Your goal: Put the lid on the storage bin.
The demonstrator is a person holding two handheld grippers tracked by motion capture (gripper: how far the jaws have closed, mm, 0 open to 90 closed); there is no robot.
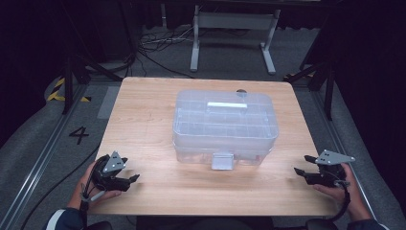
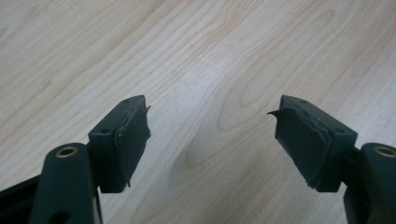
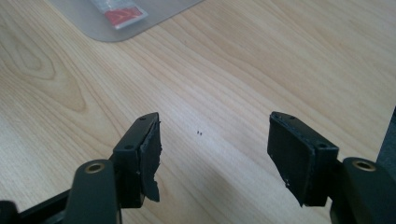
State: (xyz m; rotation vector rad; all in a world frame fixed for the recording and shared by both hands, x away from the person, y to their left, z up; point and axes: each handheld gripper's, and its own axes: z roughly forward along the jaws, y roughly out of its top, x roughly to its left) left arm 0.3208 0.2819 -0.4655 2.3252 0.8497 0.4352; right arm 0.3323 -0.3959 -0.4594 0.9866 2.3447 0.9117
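Both the left gripper [image 1: 135,178] and right gripper [image 1: 298,165] rested with jaws spread, empty, flanking the clear lidded plastic storage box [image 1: 225,128] on the pale wooden table [image 1: 143,124]

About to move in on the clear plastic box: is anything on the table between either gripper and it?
Nothing visible. The clear plastic box sits mid-table with only bare wood between it and the left gripper and the right gripper. Both grippers are open and empty near the front corners.

Wooden table [image 1: 143,120]; clear plastic box [image 1: 225,127] lies at its middle
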